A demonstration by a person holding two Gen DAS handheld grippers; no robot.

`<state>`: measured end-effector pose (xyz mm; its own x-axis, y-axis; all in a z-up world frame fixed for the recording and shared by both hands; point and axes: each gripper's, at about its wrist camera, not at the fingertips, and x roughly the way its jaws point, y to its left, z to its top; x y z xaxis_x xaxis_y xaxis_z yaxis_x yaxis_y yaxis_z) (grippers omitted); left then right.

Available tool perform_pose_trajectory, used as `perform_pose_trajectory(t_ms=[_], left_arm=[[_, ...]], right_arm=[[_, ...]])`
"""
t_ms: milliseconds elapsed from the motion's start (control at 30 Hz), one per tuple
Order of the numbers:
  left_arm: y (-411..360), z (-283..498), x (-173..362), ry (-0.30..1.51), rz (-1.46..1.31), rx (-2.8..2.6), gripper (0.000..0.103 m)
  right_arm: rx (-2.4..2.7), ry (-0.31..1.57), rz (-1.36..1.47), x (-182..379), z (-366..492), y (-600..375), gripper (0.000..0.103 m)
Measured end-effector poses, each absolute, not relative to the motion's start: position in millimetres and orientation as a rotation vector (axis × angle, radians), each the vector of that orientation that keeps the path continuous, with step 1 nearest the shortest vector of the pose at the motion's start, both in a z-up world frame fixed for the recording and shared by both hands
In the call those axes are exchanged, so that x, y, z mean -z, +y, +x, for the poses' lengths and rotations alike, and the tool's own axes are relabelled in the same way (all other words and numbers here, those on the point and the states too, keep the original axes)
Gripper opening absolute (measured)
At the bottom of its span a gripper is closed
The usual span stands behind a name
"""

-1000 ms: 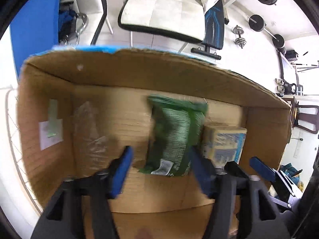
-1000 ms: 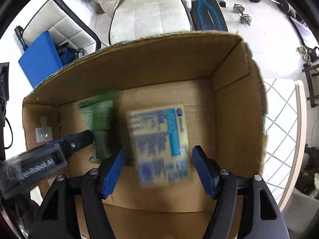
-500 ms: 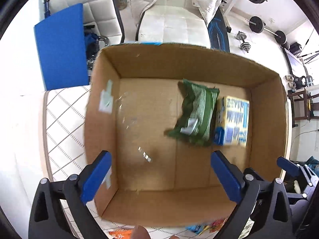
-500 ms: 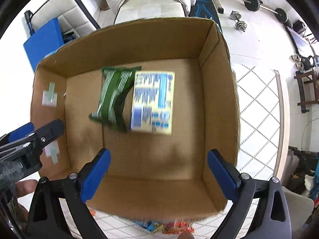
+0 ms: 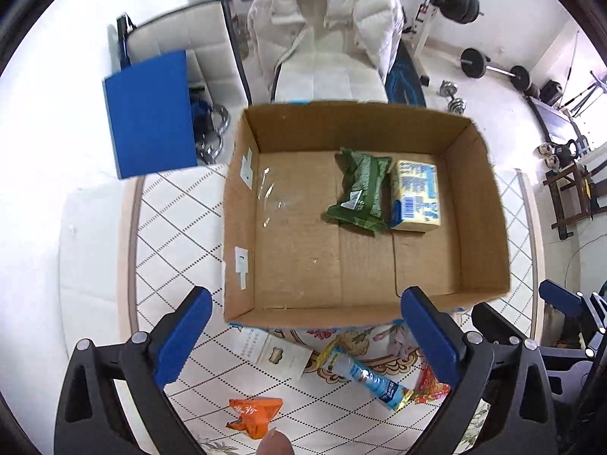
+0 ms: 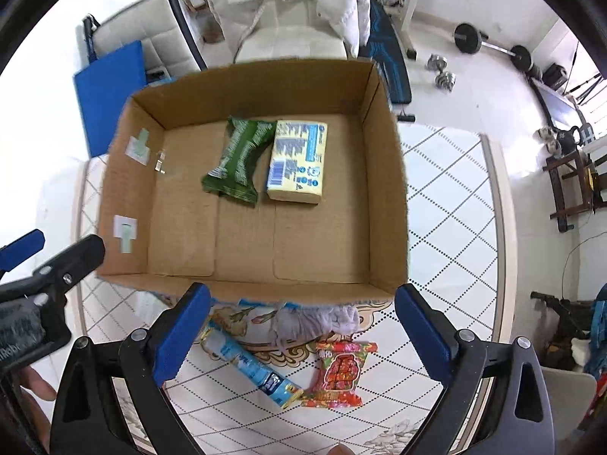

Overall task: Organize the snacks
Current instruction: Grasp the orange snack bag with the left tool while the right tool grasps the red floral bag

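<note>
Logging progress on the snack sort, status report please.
Left gripper and right gripper open, empty. Green packet, yellow box in cardboard box. Four snacks left outside. Nothing blocking.

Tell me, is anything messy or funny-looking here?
A bit. The green bag lies crooked beside the yellow box in the carton, and an orange packet lies loose on the table.

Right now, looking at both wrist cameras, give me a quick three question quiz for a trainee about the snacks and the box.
1. True or false: the green packet lies inside the cardboard box.
2. What sits right of it in the box? A) orange packet B) yellow and blue pack C) red packet
3. Fill in: both the left gripper and right gripper are ____.

Key: 1 true. 2 B, the yellow and blue pack. 3 open, holding nothing.
</note>
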<state>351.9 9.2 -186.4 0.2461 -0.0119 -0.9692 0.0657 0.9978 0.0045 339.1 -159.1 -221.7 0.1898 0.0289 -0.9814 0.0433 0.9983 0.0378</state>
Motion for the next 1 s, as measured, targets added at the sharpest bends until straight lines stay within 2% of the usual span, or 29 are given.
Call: perform_pose_trajectory(t_ms=[233, 400, 600, 733, 1000], left_arm=[[11, 323, 151, 1.257, 0.026, 0.065, 0.102], [30, 290, 162, 1.316, 0.012, -0.001, 0.102], [75, 241, 240, 1.505, -0.125, -0.089, 0.102], [93, 210, 297, 1.598, -0.088, -0.135, 0.102], [89, 189, 387, 1.756, 0.052, -0.072, 0.102]], right_arm=[[-0.019, 1.333, 0.108, 186, 305, -159, 0.100], [-0.010, 1.418, 0.172, 211, 271, -180, 0.100], [0.063, 1.603, 0.245, 304, 237, -211, 0.100], [0.086, 1.689, 0.239, 353, 225, -218, 0.100], [0.083, 1.749, 0.243, 399, 227, -212, 0.099]])
